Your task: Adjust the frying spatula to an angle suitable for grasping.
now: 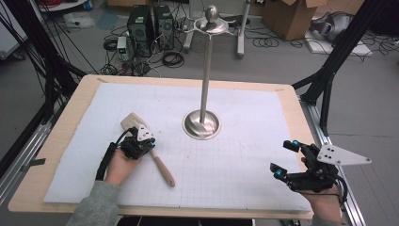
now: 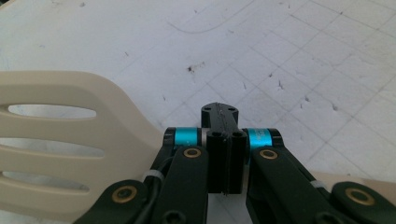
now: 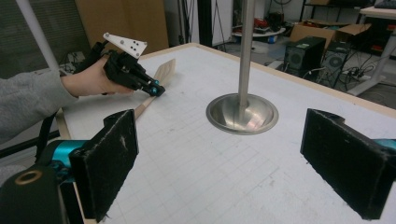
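Two claws work over a pale wooden worktop (image 1: 56, 141) covered by a white gridded mat (image 1: 244, 141). At the lower left of the high view, the left claw (image 1: 147, 142) is held in a hand with a grey sleeve (image 1: 96, 207), and its tips come down on a cream slotted spatula (image 1: 133, 123). The spatula lies flat on the mat, its blade toward the upper left of the frame and its wooden handle (image 1: 163, 168) running down to the lower right. In the left gripper view the two black jaws are pressed together, with the slotted blade (image 2: 70, 140) at the left of the frame passing under them; whether they pinch the spatula's neck or merely rest on it, I cannot tell. The right gripper view shows the same claw (image 3: 156, 90) in the upper left of its frame, its tips down at the point where the blade meets the handle. Near the middle of the high view, just right of the spatula and apart from it, stands a metal stand (image 1: 202, 123) with a round dished base, a slim upright pole and a small hooked top with a ball. At the lower right of the high view, the right claw (image 1: 285, 159) is held in the other hand well apart from the spatula, near the mat's right edge. Its jaws stand wide apart with nothing between them, and its pads (image 3: 109, 163) frame the stand's base in its own view.
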Motion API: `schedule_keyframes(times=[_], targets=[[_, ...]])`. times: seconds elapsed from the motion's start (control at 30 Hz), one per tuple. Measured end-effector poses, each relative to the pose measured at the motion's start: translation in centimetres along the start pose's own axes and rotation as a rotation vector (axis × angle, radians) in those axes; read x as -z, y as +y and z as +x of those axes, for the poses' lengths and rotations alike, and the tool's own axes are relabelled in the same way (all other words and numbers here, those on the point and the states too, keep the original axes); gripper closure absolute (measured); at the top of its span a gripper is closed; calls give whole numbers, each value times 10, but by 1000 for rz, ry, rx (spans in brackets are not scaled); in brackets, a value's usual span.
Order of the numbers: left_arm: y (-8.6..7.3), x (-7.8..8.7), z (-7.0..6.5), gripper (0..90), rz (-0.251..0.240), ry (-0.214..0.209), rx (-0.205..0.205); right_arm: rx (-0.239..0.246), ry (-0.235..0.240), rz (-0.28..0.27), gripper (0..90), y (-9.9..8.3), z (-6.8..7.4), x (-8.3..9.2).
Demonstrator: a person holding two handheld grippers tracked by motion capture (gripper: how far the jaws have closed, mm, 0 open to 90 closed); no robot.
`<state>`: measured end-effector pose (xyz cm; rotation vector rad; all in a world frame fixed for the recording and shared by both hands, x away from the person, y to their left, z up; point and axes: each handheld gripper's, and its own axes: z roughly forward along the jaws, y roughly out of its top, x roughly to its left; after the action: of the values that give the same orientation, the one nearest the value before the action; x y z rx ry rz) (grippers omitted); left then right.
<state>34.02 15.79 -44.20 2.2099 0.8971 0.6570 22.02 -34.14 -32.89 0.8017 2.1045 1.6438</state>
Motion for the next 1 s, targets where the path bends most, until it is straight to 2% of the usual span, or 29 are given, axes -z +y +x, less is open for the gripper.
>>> schedule_keyframes(times=[0.07,0.5,0.67,1.0], targets=[[-3,2,2,899,-11,-7,16,5,5,0,102,1,0,-3],[-11,14,3,899,17,-2,32,15,36,-8,102,6,-3,-16],[-19,21,7,899,-3,-33,80,15,46,-17,102,9,-5,-20],[-31,32,9,899,-12,-40,110,26,81,-14,102,14,-7,-35]])
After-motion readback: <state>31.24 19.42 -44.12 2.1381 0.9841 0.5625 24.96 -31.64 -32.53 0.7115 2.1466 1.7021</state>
